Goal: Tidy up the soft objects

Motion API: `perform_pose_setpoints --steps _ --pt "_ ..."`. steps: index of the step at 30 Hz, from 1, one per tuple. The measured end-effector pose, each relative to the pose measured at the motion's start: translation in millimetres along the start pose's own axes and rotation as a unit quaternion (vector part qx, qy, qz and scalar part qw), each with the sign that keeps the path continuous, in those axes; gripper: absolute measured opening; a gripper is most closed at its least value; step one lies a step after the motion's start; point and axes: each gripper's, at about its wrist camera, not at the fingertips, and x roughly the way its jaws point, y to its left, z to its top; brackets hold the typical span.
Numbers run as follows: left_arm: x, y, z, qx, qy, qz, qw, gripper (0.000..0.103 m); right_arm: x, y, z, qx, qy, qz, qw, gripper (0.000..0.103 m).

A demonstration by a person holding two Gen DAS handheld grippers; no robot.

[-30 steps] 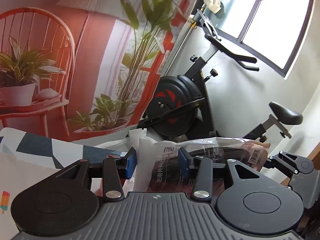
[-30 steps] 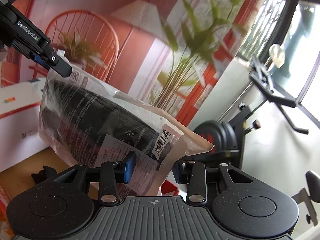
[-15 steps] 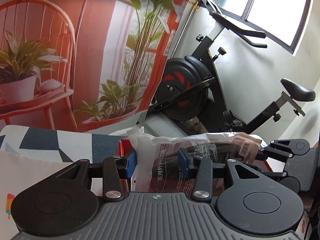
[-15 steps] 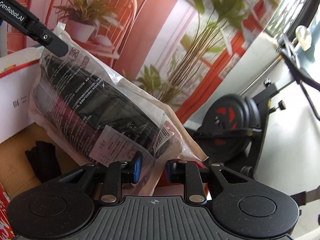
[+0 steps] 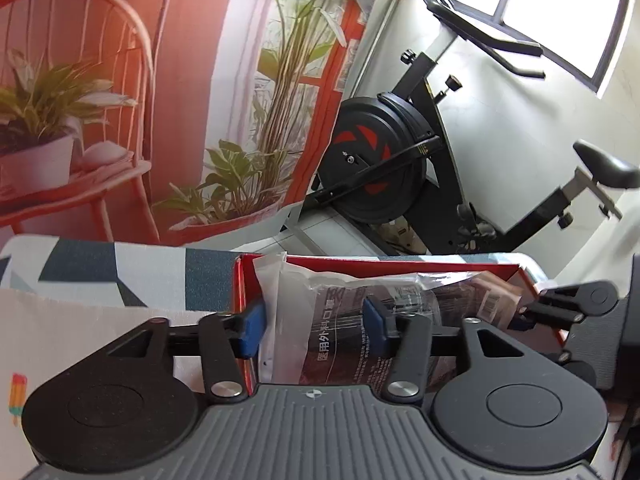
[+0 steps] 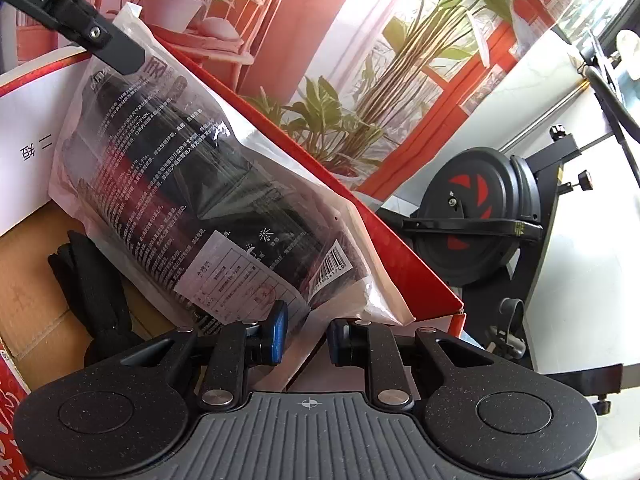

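A clear bag of black masks [image 5: 340, 320] [image 6: 200, 184] lies slanted in the red box [image 5: 400, 264] [image 6: 380, 240]. My left gripper [image 5: 313, 330] is at the bag's sealed top end. Its jaws are opening, with the bag still between the blue pads; one of its fingers [image 6: 92, 36] shows over the bag's top corner. My right gripper [image 6: 308, 336] is narrow, shut on the bag's crumpled lower flap. Its fingers [image 5: 560, 304] show at the bag's far end. A black fabric piece [image 6: 96, 288] lies on the box's cardboard floor, partly under the bag.
An exercise bike [image 5: 380, 168] [image 6: 476, 216] stands just beyond the box. A printed backdrop with a chair and plants [image 5: 240, 100] hangs behind. A blue-and-white patterned cloth [image 5: 120, 272] covers the surface left of the box. A white panel [image 6: 28, 120] forms the box's left inner wall.
Both grippers have sunk, bringing the bag down into the red box. The right jaws have narrowed on the bag's lower flap. The left jaws have spread a little wider.
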Motion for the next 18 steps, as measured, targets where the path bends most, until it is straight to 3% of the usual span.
perform_pose_setpoints --steps 4,8,13,18 --pt "-6.6 -2.7 -1.7 -0.003 -0.004 0.003 1.0000 0.056 0.8 7.3 -1.1 -0.020 0.015 -0.008 1.000 0.023" --pt "-15.1 -6.5 -1.4 0.000 -0.017 0.015 0.9998 0.068 -2.0 3.9 -0.9 0.015 0.024 -0.005 1.000 0.024" --pt "-33.2 -11.9 -0.4 0.001 -0.033 0.020 0.9993 0.070 -6.0 3.1 1.3 0.045 0.039 -0.013 0.998 0.024" --pt "-50.9 -14.2 -0.8 -0.002 -0.054 0.041 0.9977 0.085 -16.9 -0.7 -2.3 0.086 0.047 -0.029 0.995 0.032"
